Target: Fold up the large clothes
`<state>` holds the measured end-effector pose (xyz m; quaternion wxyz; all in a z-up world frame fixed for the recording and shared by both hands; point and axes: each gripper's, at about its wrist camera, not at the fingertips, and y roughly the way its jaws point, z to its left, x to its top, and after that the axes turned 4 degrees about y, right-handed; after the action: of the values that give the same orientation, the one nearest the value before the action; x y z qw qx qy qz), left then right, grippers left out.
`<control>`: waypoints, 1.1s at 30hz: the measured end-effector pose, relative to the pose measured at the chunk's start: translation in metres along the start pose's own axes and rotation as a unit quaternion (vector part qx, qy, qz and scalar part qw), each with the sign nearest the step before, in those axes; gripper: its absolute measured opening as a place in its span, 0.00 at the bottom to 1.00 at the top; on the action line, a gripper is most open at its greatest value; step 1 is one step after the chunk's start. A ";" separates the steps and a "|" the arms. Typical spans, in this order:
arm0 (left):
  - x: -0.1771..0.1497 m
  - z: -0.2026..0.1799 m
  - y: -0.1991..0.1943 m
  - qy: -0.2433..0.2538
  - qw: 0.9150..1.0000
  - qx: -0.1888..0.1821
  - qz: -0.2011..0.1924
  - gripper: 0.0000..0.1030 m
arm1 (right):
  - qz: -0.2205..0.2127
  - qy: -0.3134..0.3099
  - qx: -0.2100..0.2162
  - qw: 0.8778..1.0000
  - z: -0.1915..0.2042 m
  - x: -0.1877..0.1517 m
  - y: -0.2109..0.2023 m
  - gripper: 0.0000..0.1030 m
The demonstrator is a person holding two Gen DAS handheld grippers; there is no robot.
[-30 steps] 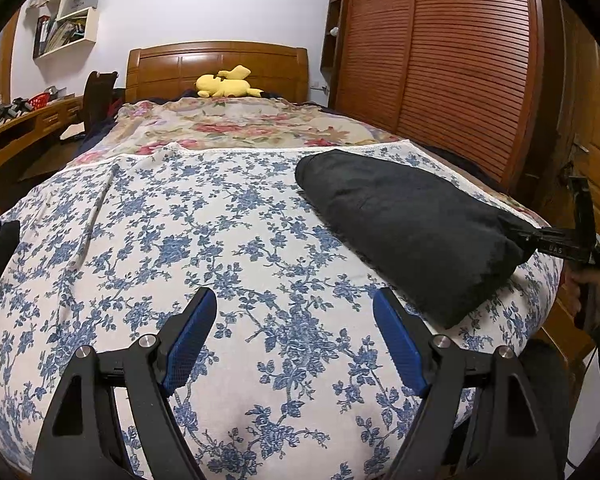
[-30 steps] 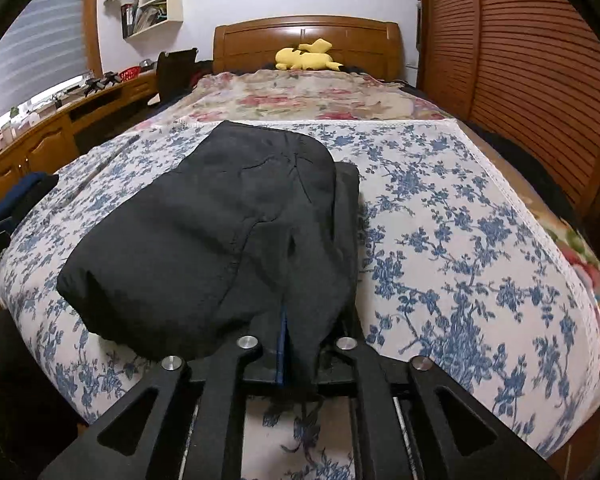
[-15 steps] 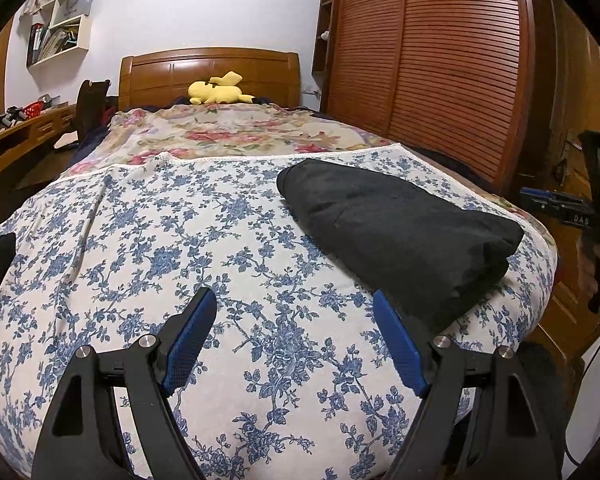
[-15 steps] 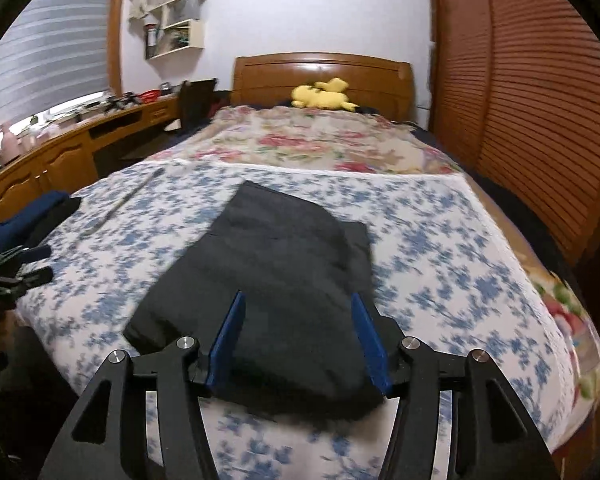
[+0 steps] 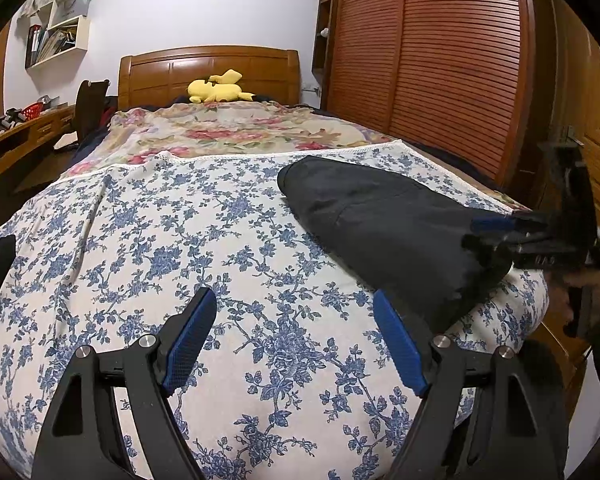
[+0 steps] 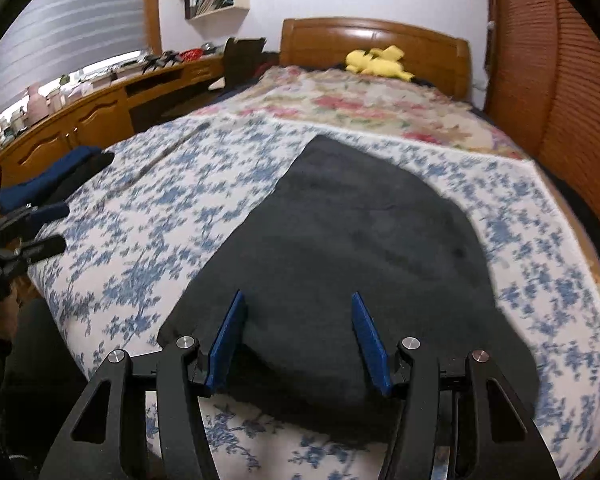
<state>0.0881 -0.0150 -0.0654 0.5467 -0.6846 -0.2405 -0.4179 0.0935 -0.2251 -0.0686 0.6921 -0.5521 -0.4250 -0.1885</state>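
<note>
a folded black garment [image 6: 364,248] lies on the blue-flowered bedsheet [image 5: 160,248] near the bed's foot corner. the right gripper [image 6: 298,326] hovers over its near edge, jaws parted, gripping nothing. the left gripper [image 5: 294,330] is wide apart over bare sheet.

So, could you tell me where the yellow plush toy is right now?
The yellow plush toy lies at the far end of the bed, against the wooden headboard.
</note>
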 end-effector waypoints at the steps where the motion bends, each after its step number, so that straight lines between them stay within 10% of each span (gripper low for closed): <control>1: 0.000 0.000 0.001 -0.001 1.000 0.000 0.001 0.79 | 0.006 0.002 0.005 1.000 -0.001 -0.001 0.005 0.55; 9: 0.000 -0.005 0.021 0.002 1.000 -0.012 0.014 0.79 | 0.032 0.015 0.024 0.999 -0.024 0.001 0.018 0.56; 18: 0.014 -0.019 0.043 0.024 0.999 -0.032 0.017 0.79 | 0.010 0.033 -0.075 0.997 -0.075 0.001 -0.021 0.56; 33: 0.029 -0.027 0.096 0.054 0.996 -0.051 0.046 0.79 | 0.018 0.089 -0.096 0.991 -0.094 -0.025 -0.028 0.56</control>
<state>0.1707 -0.0717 -0.0926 0.5418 -0.6985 -0.1577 -0.4402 0.0944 -0.3259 -0.0744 0.6743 -0.6047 -0.3317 -0.2639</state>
